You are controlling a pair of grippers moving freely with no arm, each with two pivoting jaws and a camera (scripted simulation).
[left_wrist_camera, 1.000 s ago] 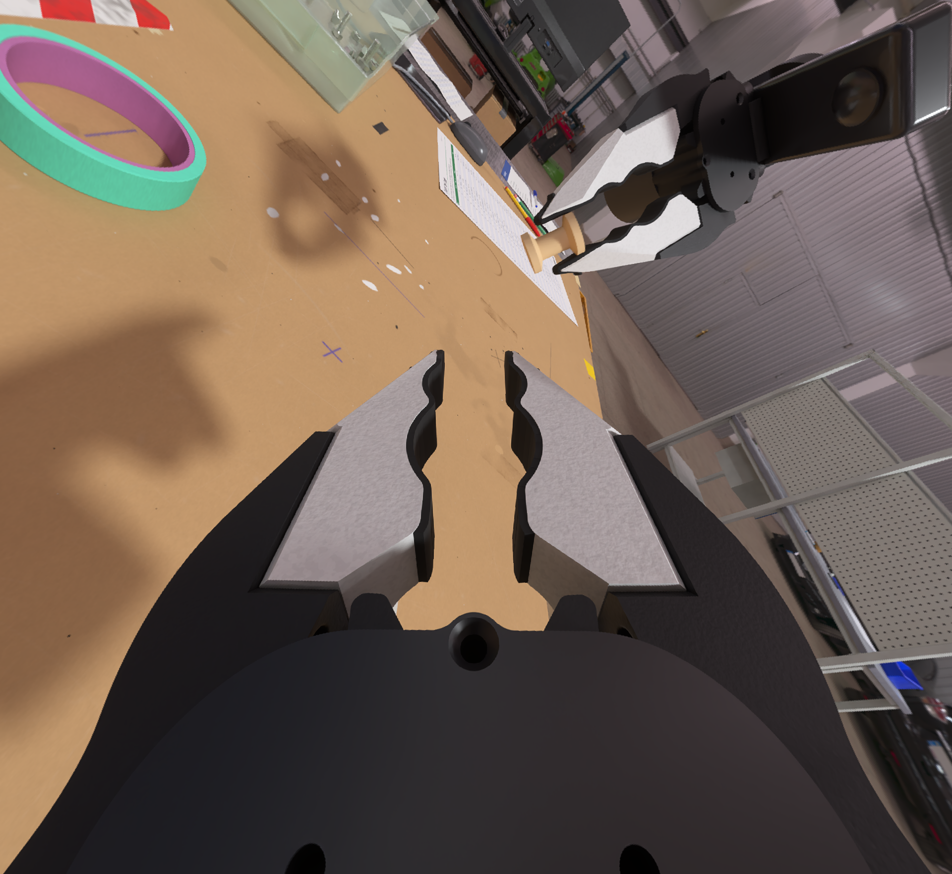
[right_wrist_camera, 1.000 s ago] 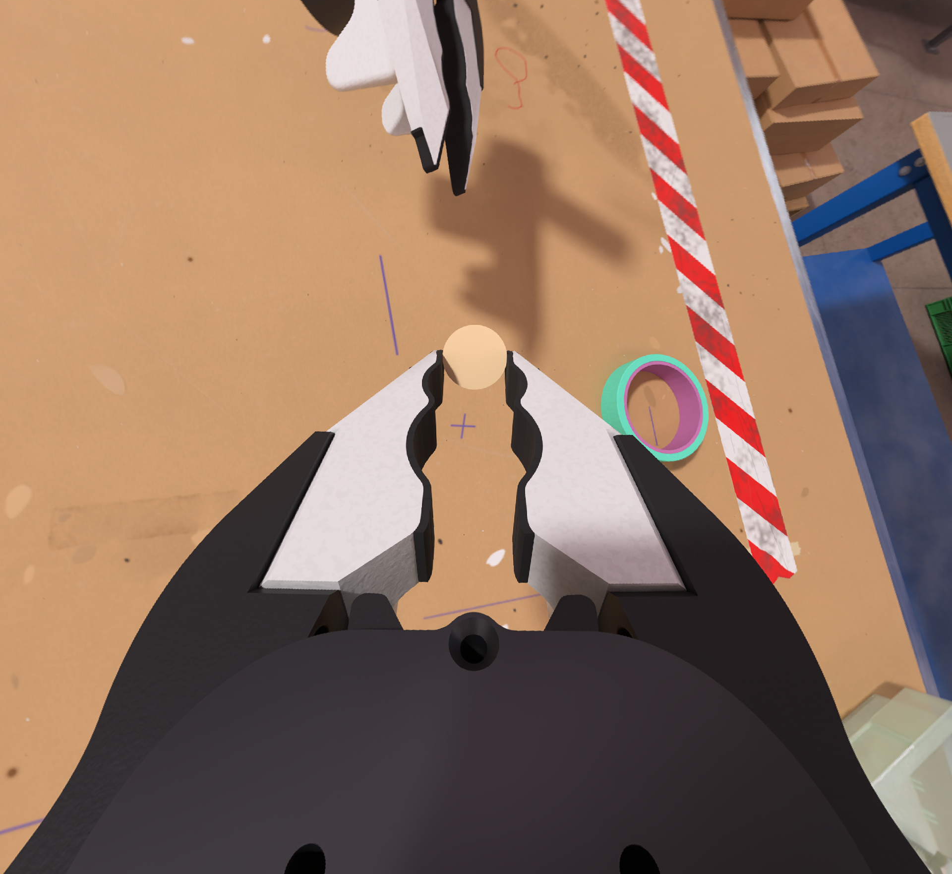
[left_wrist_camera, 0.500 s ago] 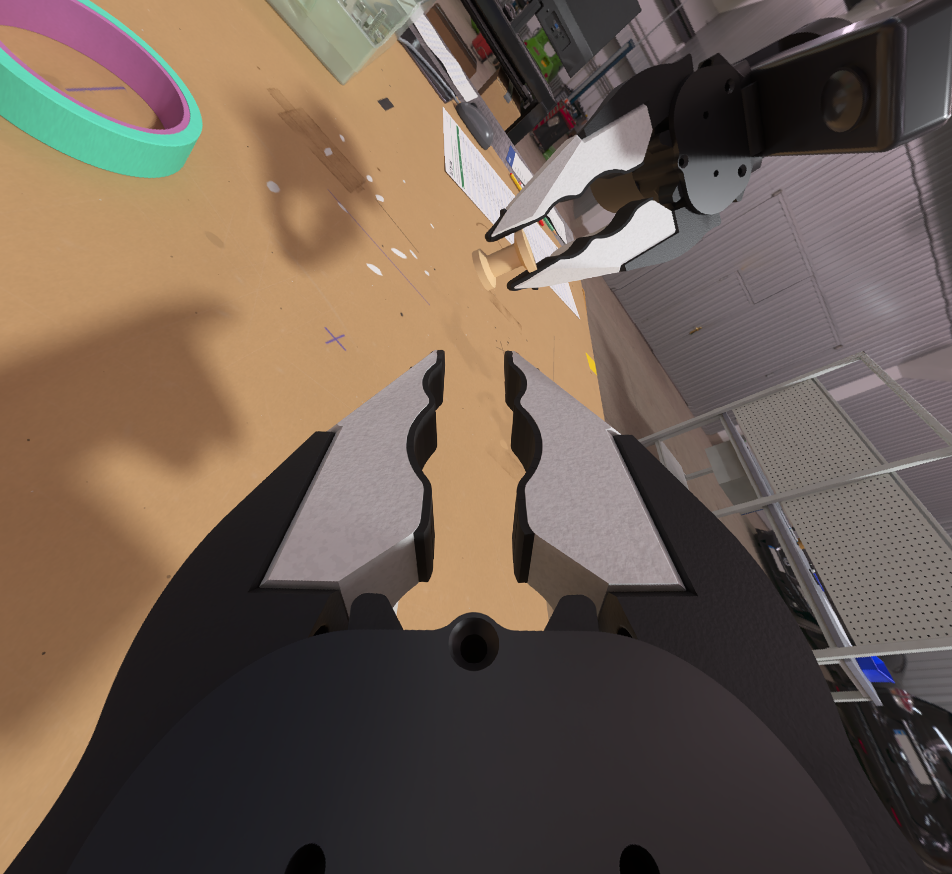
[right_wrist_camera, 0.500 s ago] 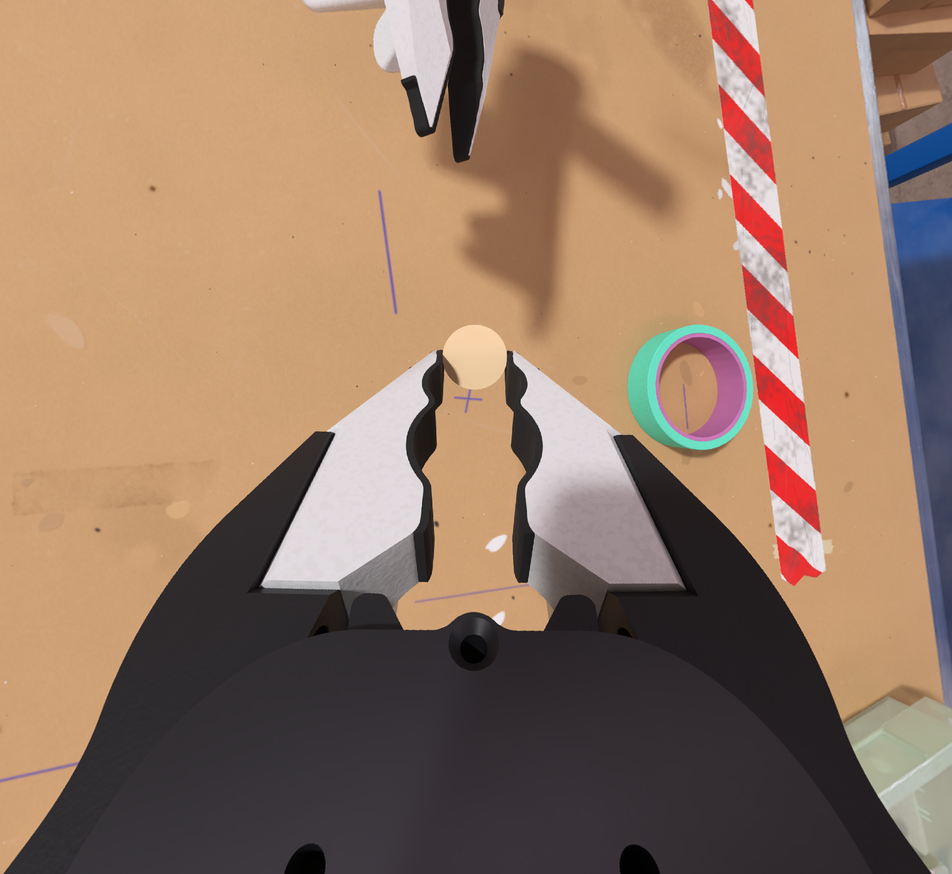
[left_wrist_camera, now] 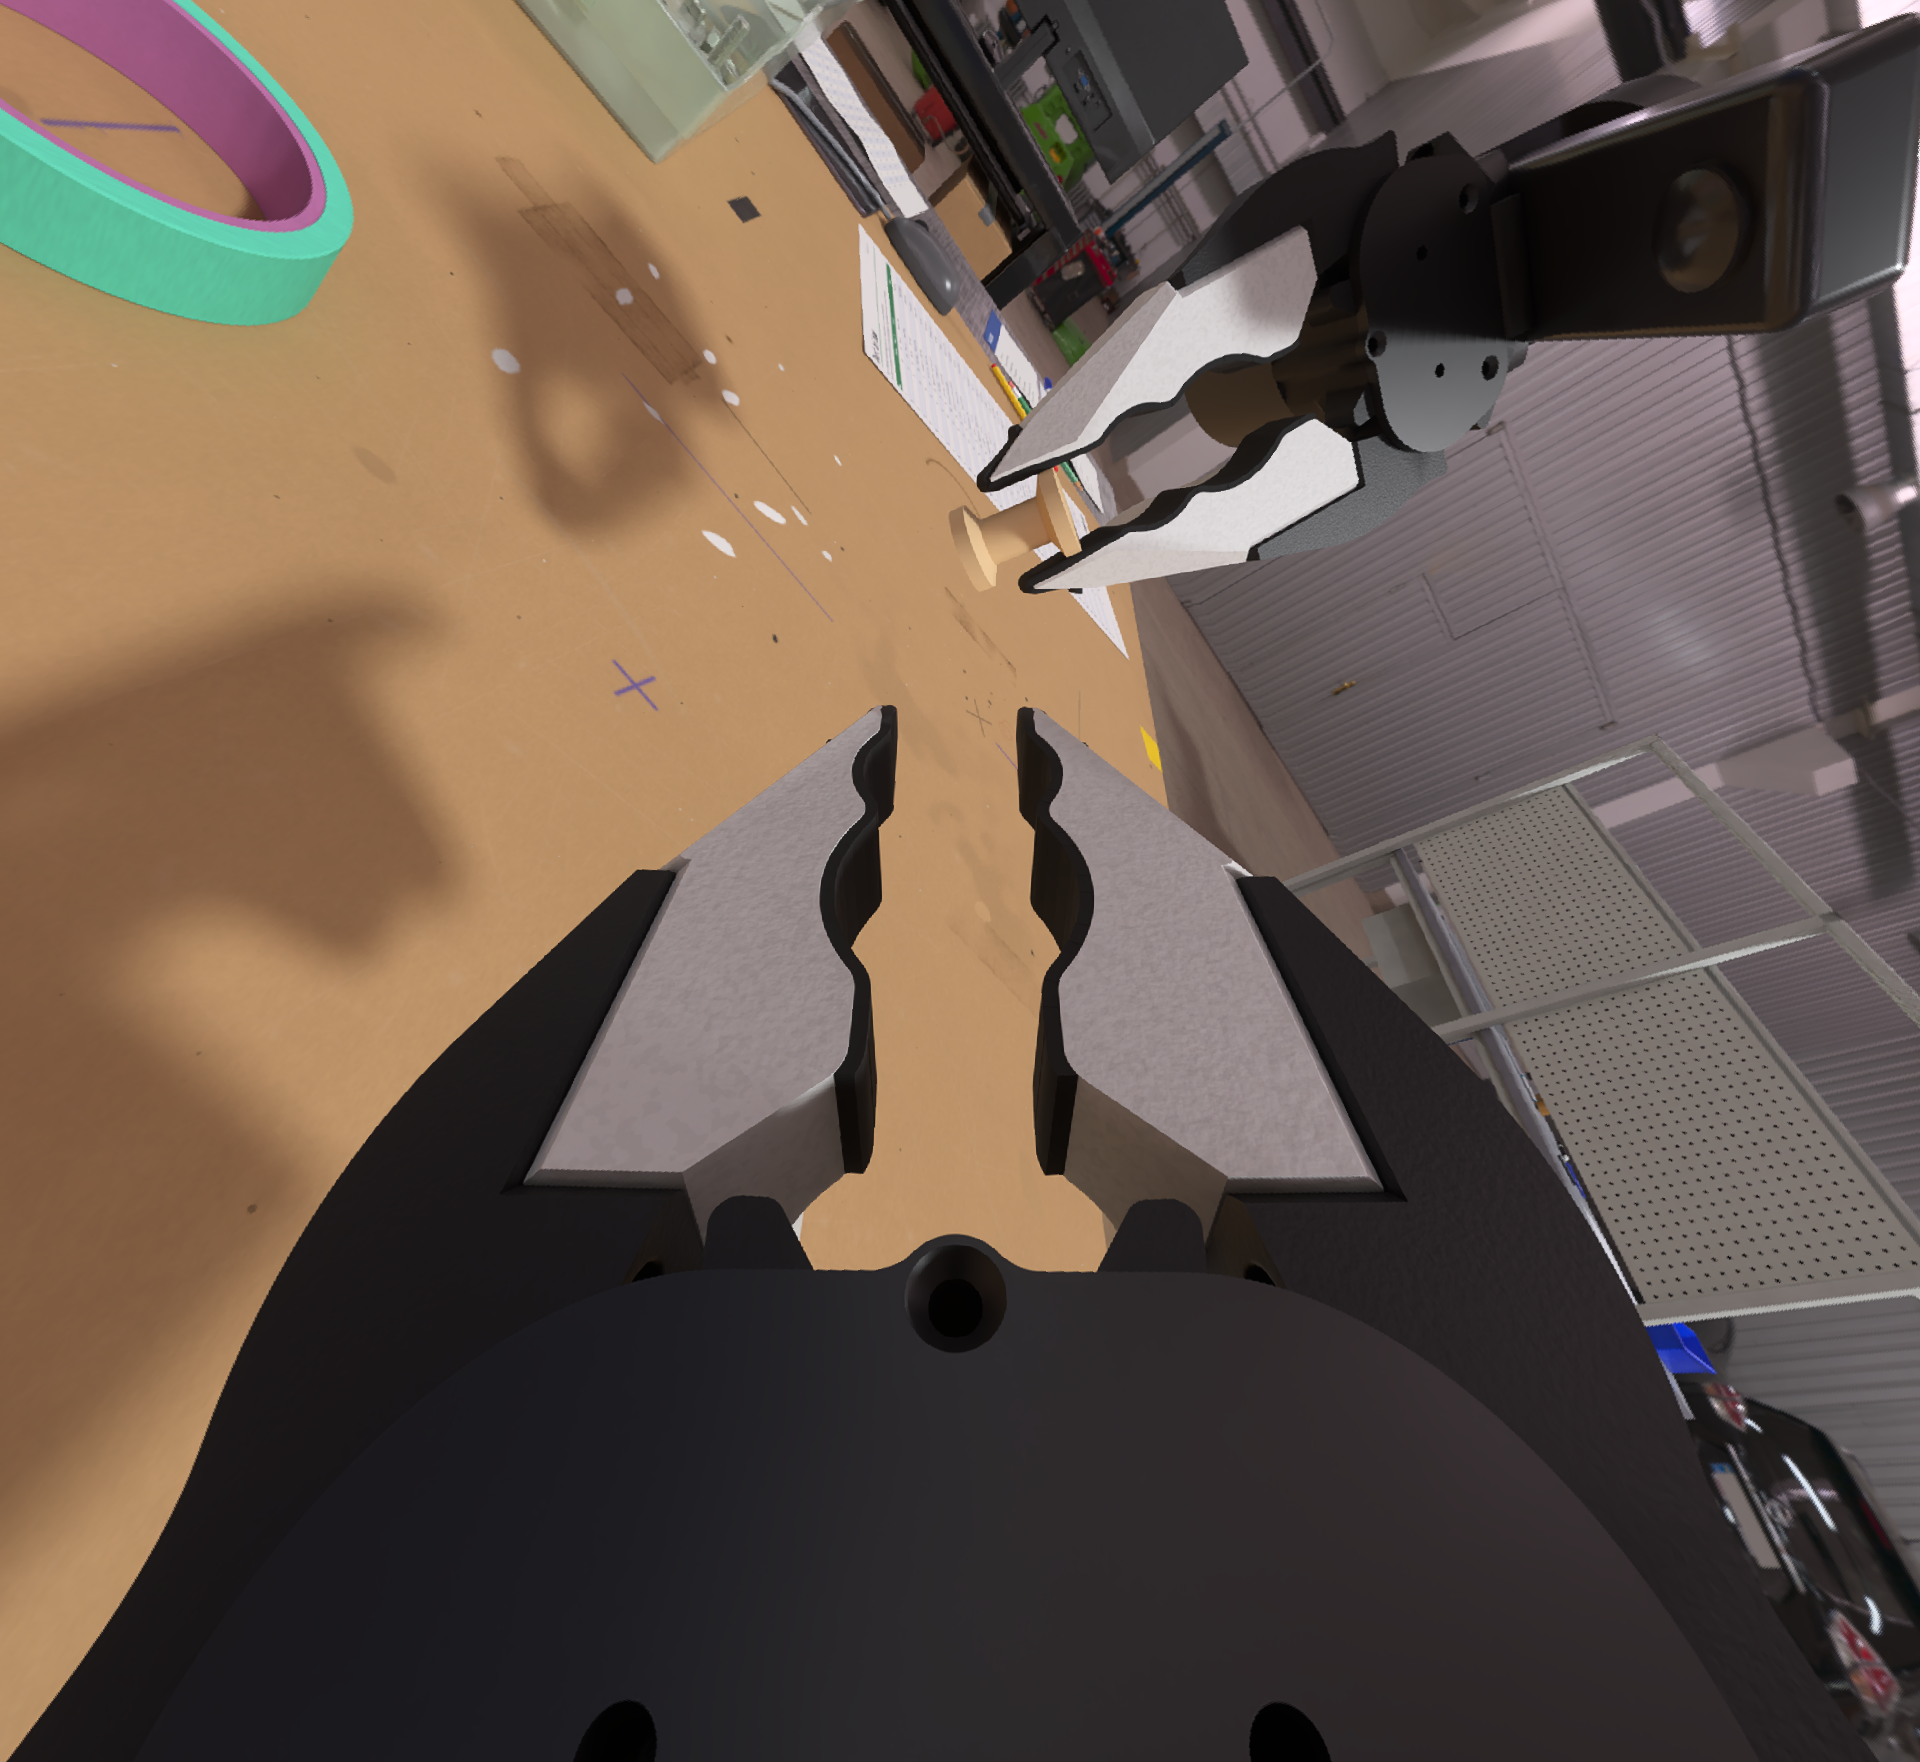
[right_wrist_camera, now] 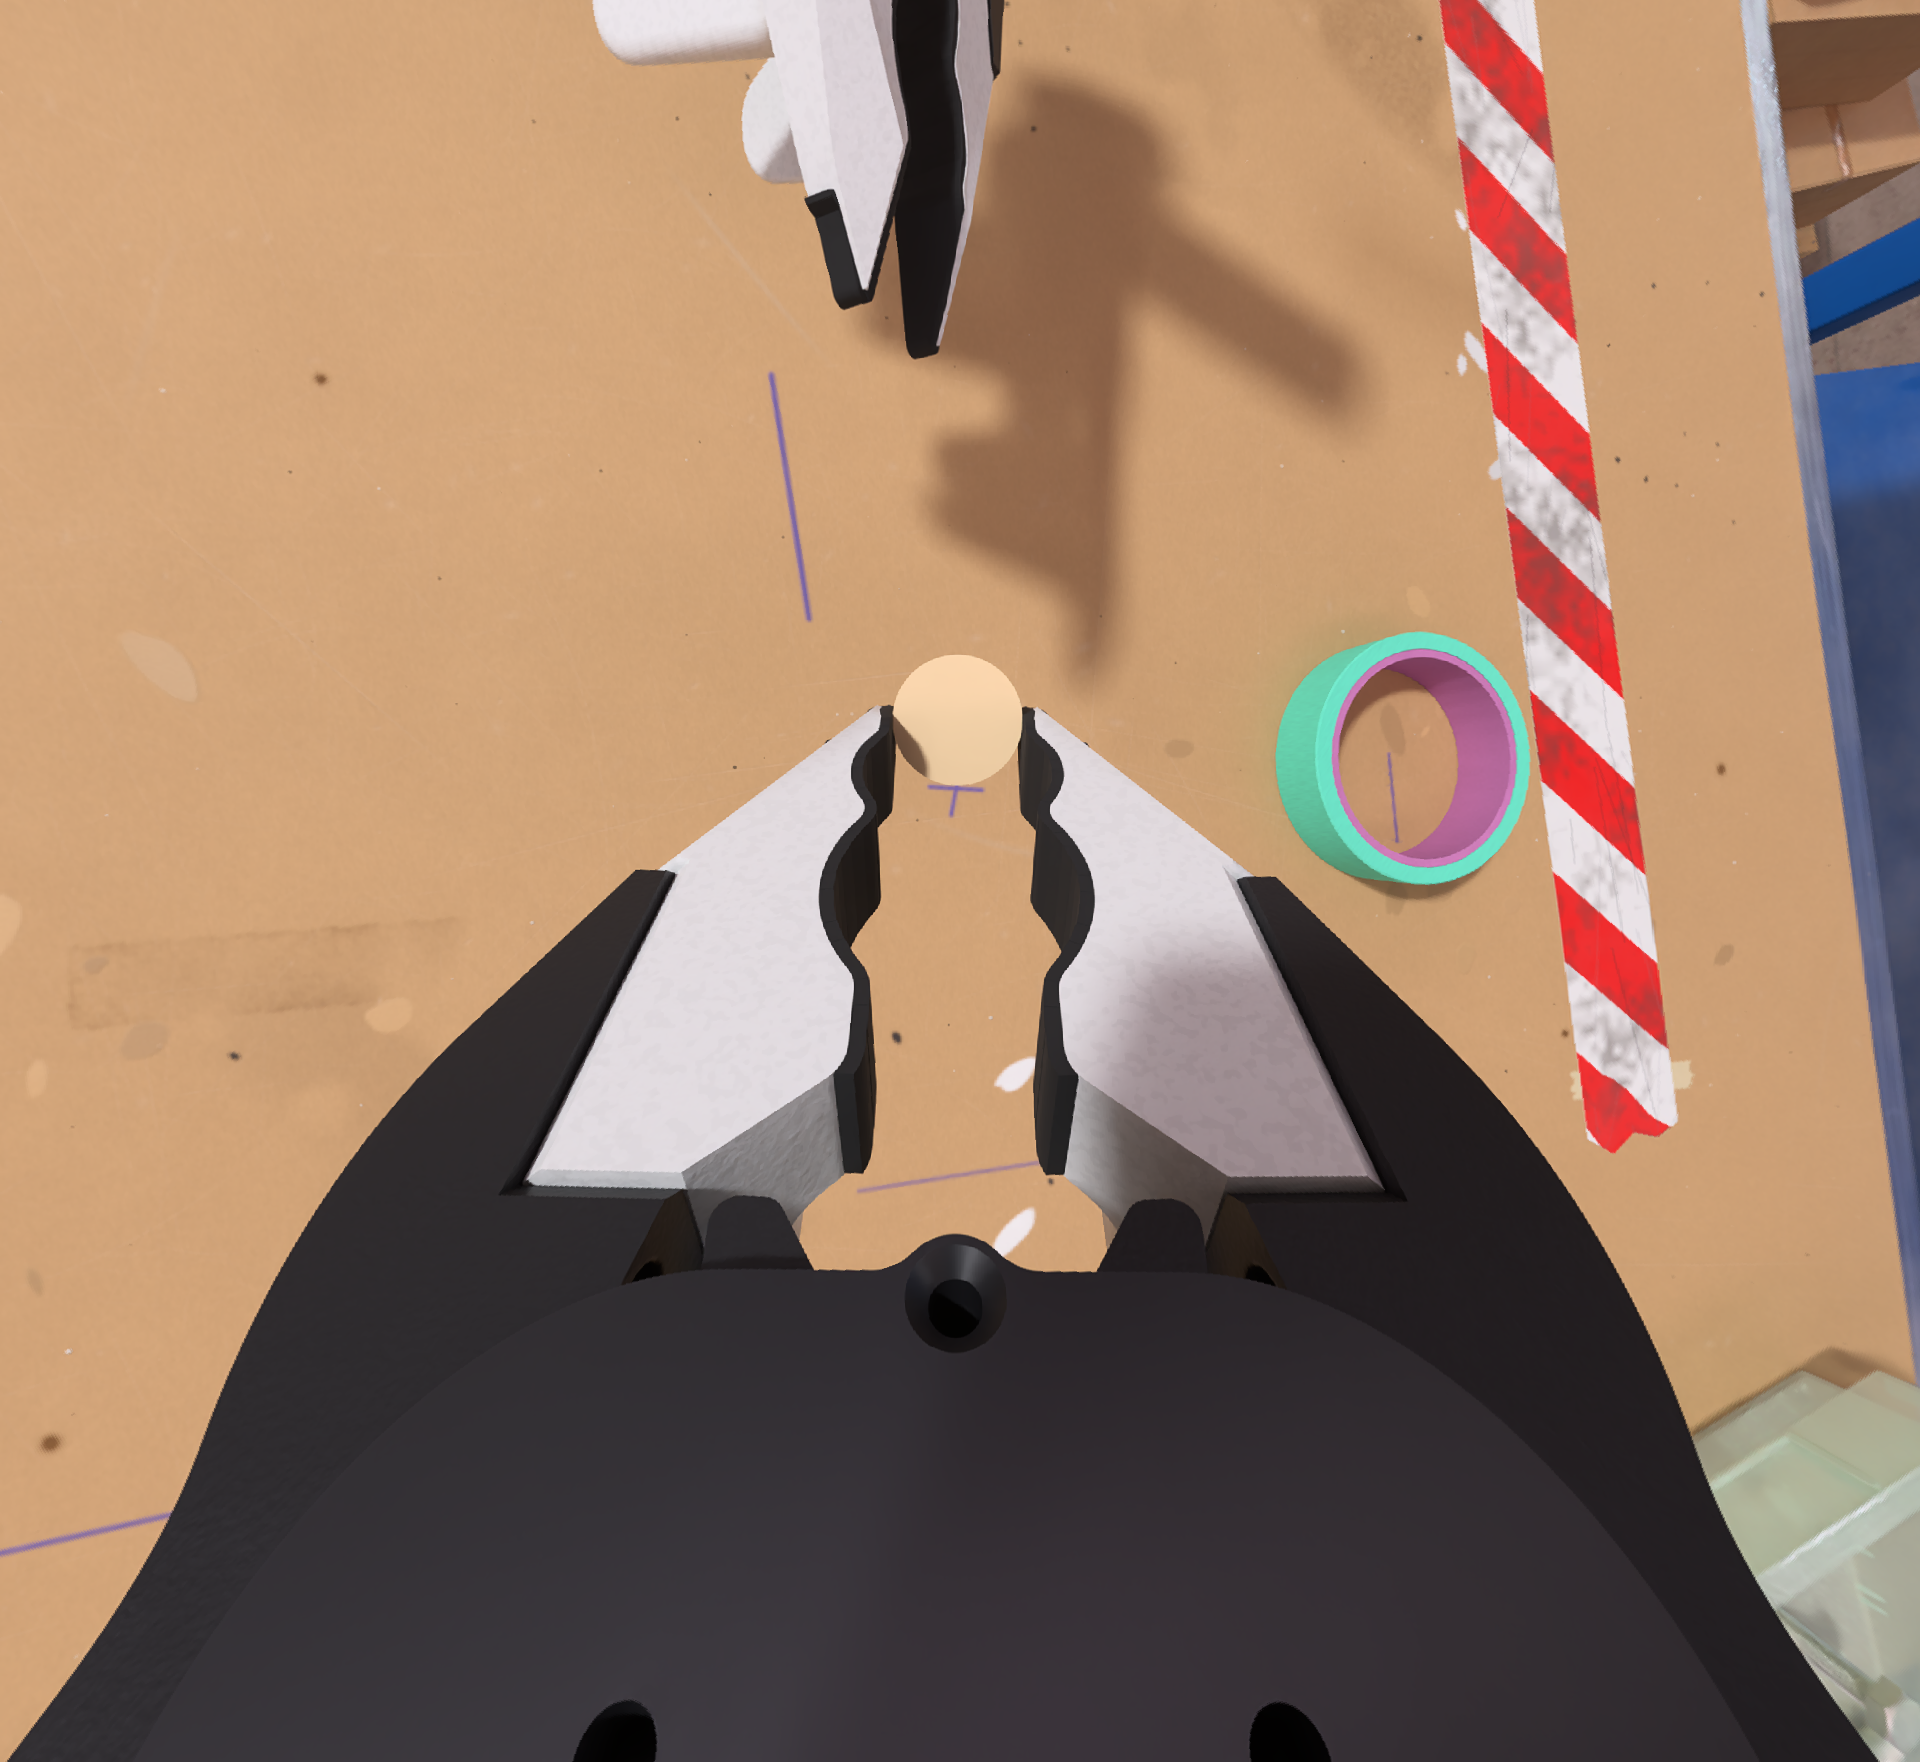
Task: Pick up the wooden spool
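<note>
Right claw grips the wooden spool at its tips

Right claw [right_wrist_camera: 956,725] pinches the wooden spool [right_wrist_camera: 957,718], seemingly lifted off the counter [right_wrist_camera: 416,465]. Left claw [left_wrist_camera: 954,725] hangs empty, narrowly parted; teal tape roll [right_wrist_camera: 1403,756] beyond.

No legible text; print on the paper sheet [left_wrist_camera: 928,372] at bench edge too small to read.

pale wooden spool [right_wrist_camera: 957,720] at frame centre, round end facing the camera, lifted clear above the board.
</note>
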